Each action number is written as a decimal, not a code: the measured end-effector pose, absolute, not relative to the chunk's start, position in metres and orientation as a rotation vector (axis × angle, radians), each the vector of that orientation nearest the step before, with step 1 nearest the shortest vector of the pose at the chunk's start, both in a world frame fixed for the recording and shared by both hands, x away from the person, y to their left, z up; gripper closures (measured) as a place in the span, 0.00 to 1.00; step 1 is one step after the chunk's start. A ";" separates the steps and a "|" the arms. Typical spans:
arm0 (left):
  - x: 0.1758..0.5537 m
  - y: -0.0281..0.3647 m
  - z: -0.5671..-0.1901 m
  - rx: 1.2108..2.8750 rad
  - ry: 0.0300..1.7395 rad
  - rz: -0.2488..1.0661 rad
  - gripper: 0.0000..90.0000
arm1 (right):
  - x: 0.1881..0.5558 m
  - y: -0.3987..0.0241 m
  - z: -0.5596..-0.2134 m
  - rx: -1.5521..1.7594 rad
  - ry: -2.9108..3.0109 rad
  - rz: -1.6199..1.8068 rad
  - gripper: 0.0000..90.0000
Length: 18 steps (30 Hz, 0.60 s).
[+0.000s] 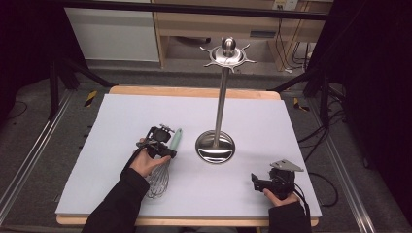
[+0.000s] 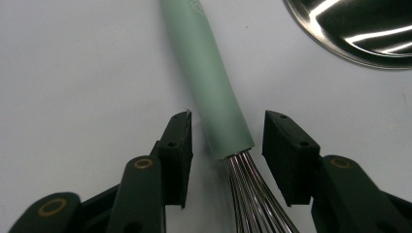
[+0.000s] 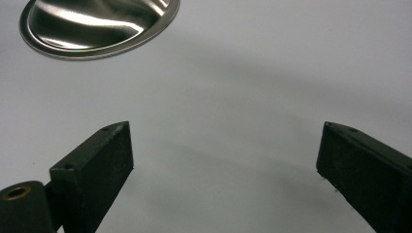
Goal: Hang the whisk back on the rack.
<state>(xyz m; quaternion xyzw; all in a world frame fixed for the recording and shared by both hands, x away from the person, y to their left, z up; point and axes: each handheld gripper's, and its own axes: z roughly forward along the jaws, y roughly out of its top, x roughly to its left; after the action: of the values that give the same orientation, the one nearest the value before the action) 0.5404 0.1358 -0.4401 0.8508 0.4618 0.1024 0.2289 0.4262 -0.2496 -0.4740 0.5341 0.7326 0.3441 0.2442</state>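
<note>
Jaws of the left gripper point(image 2: 227, 145) stand part open astride the whisk point(image 2: 218, 97), one on each side of the pale green handle just where the wires leave it. A narrow gap shows between each pad and the handle, so nothing is gripped yet. The whisk lies flat on the white table point(image 2: 73, 63), handle pointing to the far side and wire head toward the near edge.

From the high view, the left gripper point(image 1: 167, 145) sits left of centre, with the left hand point(image 1: 145, 162) behind it and a dark sleeve running to the near edge. The whisk point(image 1: 165, 167) lies under it, wire head nearest the person, green handle tip just beyond the gripper.

Just right of the whisk stands the utensil stand point(image 1: 221, 97), a steel post rising from a round polished base to a crown of hooks at the top. Its base rim point(image 2: 350, 34) lies close to the handle but apart from it.

The right gripper point(image 1: 262, 182) rests at the near right of the table point(image 1: 121, 116), well apart from the whisk. Its jaws are spread wide over bare surface, holding nothing, with the stand's base point(image 3: 97, 24) farther off.
</note>
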 end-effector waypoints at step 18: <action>0.548 0.134 -0.451 2.384 1.298 0.237 0.69 | 0.427 -0.249 -0.475 1.459 2.007 0.940 0.07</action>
<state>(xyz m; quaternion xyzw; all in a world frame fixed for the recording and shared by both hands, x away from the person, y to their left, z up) 0.5475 0.1336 -0.4513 0.8560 0.4660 0.0850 0.2068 0.4270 -0.2491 -0.4750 0.5336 0.7339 0.3438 0.2417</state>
